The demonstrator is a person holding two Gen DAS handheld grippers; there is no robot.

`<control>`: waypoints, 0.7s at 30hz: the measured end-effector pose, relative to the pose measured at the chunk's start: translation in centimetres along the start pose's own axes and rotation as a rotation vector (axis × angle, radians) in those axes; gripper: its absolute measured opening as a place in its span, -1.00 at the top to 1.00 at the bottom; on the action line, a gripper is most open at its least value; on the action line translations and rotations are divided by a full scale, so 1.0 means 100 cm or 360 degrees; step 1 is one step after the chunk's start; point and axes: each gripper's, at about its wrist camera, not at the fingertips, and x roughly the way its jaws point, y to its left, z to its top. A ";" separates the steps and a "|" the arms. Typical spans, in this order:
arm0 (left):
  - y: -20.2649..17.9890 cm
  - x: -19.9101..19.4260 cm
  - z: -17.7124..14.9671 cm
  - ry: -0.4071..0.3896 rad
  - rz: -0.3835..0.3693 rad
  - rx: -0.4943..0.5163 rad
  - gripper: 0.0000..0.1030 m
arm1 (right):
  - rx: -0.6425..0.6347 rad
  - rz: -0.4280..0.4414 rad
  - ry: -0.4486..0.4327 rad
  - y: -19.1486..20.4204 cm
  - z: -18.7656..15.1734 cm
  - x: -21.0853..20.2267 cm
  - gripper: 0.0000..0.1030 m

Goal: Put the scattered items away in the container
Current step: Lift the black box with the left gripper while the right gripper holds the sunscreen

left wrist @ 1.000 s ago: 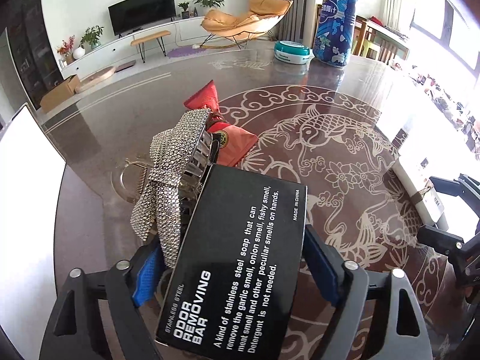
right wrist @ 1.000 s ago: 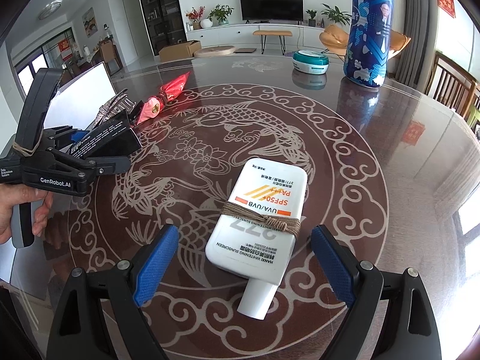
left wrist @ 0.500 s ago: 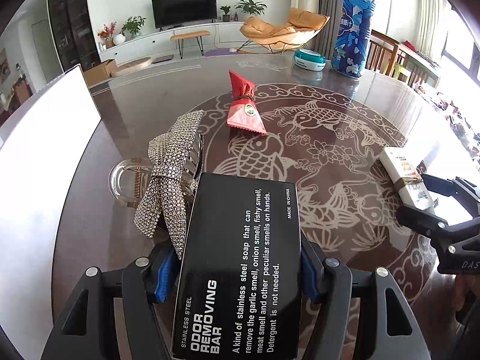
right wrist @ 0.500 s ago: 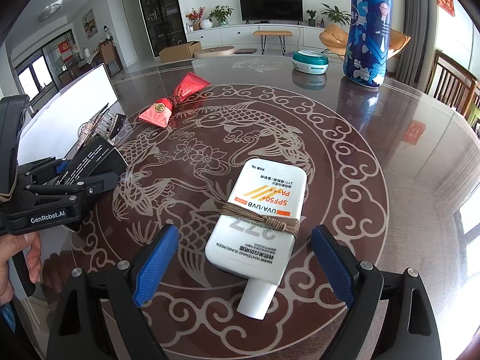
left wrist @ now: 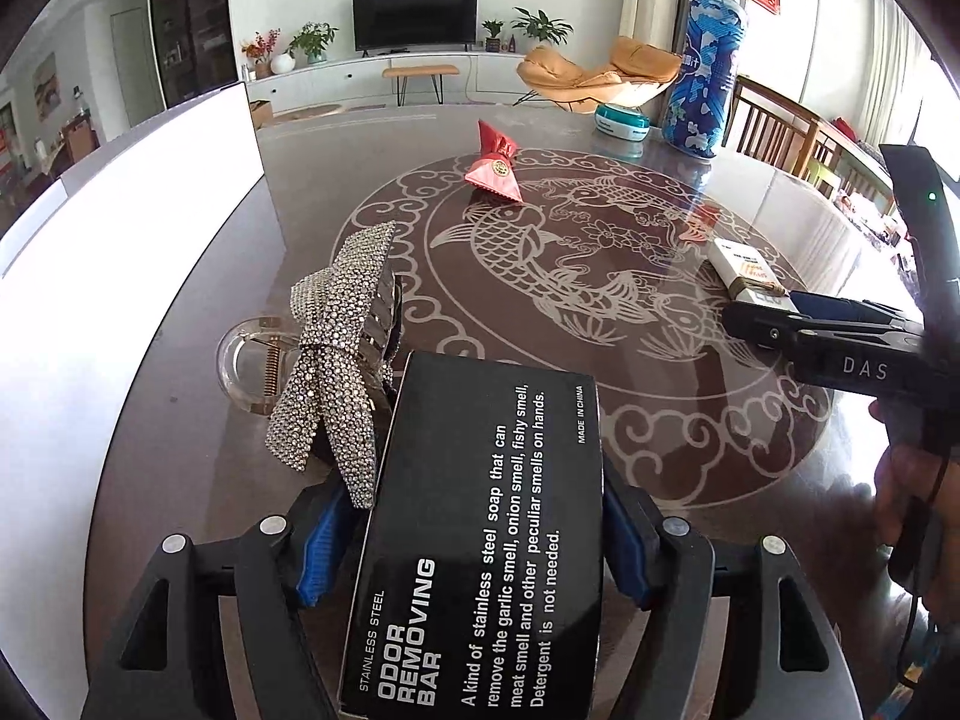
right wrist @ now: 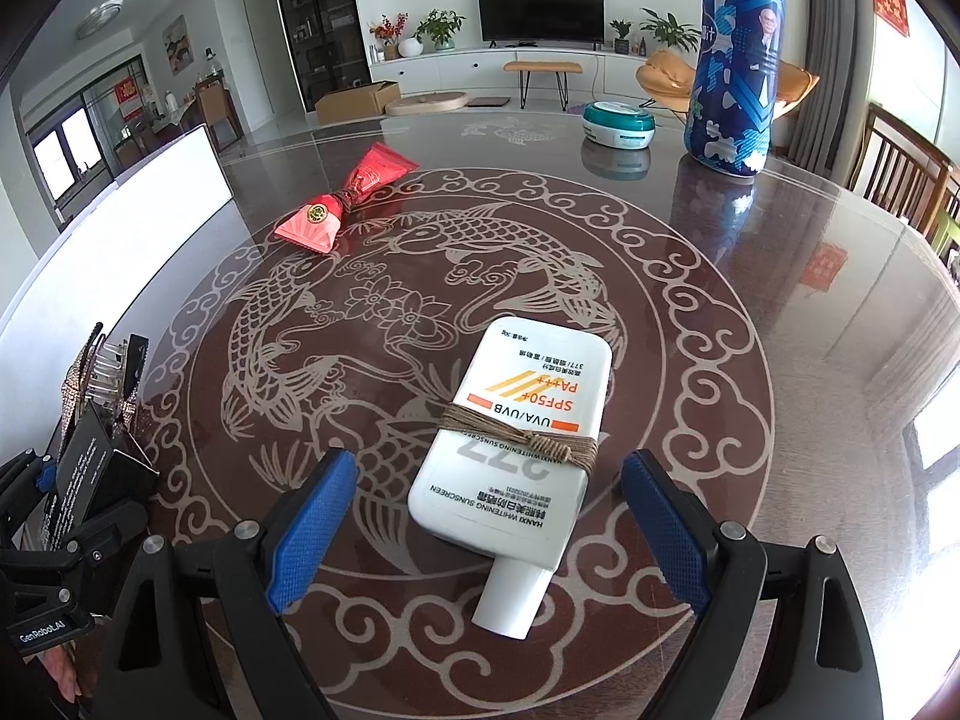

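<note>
My left gripper (left wrist: 474,546) is shut on a black box marked ODOR REMOVING BAR (left wrist: 480,540) and holds it above the table. A rhinestone bow hair clip (left wrist: 339,354) lies just ahead of it on the left. A red candy-shaped tube (left wrist: 495,165) lies farther off. The white container (left wrist: 120,252) stands along the table's left side. My right gripper (right wrist: 489,516) is open, its blue pads either side of a white sunscreen bottle (right wrist: 522,426) tied with twine, not touching it. The left gripper with the box shows at the left of the right wrist view (right wrist: 84,480).
A teal round tin (right wrist: 618,123) and a tall blue patterned bottle (right wrist: 735,54) stand at the table's far side. Wooden chairs (right wrist: 900,180) line the right edge. The dark table (right wrist: 420,228) has a fish pattern.
My left gripper has swung back and to the left with the box, toward the white container. The hair clip and red tube now sit farther ahead. The right gripper has not moved.
</note>
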 end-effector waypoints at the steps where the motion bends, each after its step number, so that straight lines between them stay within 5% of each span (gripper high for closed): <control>1: -0.004 0.002 0.001 0.0016 -0.0003 0.0028 -0.66 | 0.0003 0.0000 0.0001 0.000 0.000 0.000 -0.76; 10: -0.008 0.008 0.000 0.0080 0.0034 0.0061 -1.00 | 0.0000 -0.0022 0.0003 0.000 -0.001 0.000 -0.76; 21: -0.007 0.008 0.000 0.0083 0.0030 0.0059 -1.00 | -0.0017 -0.0040 0.0014 0.003 0.000 0.001 -0.76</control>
